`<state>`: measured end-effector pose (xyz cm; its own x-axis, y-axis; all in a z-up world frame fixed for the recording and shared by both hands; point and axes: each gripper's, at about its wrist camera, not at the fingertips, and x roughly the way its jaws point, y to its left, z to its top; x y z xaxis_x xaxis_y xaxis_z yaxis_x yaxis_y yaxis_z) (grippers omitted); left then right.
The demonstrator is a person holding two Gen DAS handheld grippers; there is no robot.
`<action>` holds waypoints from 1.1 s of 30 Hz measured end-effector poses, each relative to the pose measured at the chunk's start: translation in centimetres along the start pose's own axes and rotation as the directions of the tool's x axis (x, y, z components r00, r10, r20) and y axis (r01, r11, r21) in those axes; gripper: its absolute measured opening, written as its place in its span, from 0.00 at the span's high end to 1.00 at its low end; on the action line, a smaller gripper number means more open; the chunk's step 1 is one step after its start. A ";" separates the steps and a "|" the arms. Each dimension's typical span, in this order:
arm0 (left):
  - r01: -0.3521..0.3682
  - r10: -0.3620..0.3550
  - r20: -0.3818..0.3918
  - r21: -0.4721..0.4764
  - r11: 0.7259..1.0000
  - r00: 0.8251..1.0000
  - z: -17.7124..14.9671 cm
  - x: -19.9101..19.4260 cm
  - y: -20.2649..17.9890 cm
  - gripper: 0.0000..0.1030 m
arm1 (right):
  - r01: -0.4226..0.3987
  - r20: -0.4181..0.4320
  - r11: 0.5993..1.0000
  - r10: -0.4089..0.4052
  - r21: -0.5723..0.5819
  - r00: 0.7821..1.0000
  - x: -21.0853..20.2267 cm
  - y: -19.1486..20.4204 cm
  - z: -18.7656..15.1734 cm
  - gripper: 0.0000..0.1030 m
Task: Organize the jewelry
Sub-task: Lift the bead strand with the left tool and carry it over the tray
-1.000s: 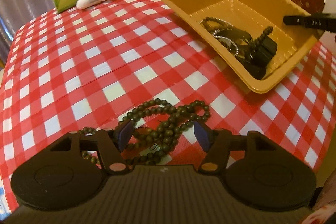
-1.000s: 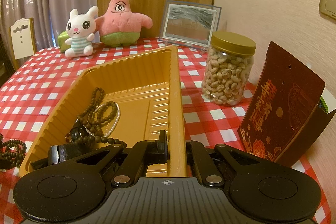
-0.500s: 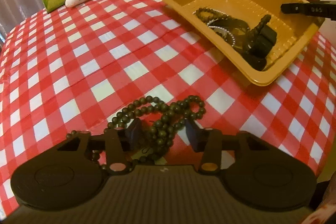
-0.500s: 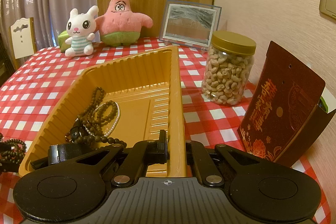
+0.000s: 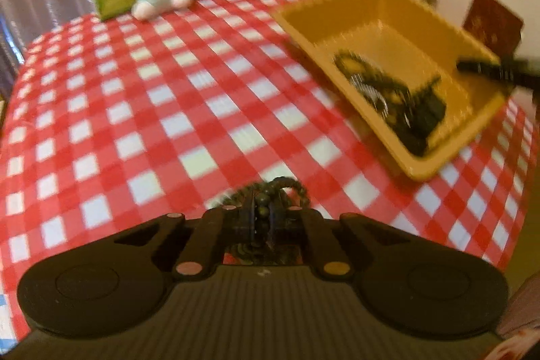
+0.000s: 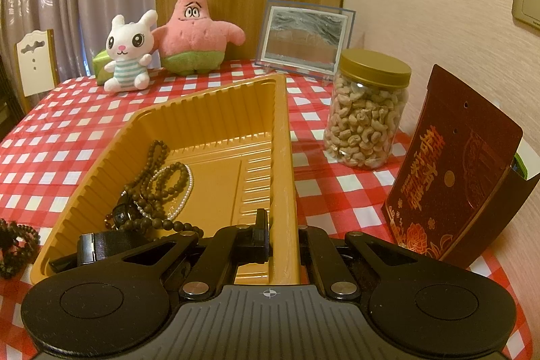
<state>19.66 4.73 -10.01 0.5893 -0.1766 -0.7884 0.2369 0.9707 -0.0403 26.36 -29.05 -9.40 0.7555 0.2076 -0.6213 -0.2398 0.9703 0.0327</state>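
Beads (image 5: 261, 213) pinched by closing left tool (image 5: 261, 218).

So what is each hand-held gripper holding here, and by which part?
The left hand-held gripper is closing on the dark bead necklace, pinching a bunched section of strand. The right hand-held gripper clamps the yellow tray by its side rim.

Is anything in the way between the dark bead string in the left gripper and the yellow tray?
Nothing visible: only bare checked tablecloth lies between the bead string pinched by the closing left gripper and the yellow tray.
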 end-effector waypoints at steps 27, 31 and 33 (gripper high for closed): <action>-0.014 0.057 0.348 -0.124 0.992 0.936 9.3 -14.2 4.0 0.93 | -0.002 0.006 1.000 0.002 -0.006 1.000 -0.2 0.3 0.1 0.97; -0.005 0.050 0.372 -0.121 0.993 0.927 10.0 -15.1 3.7 0.93 | -0.002 0.007 1.000 0.002 -0.005 1.000 -0.3 0.3 0.1 0.97; -0.002 0.047 0.383 -0.117 0.993 0.923 10.4 -15.3 3.5 0.93 | -0.002 0.007 1.000 0.002 -0.006 1.000 -0.2 0.3 0.1 0.97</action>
<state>19.46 9.16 8.30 0.8504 -0.1800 -0.4944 0.1441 0.9834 -0.1101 26.17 -28.82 -9.17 0.7595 0.2109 -0.6154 -0.2454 0.9690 0.0293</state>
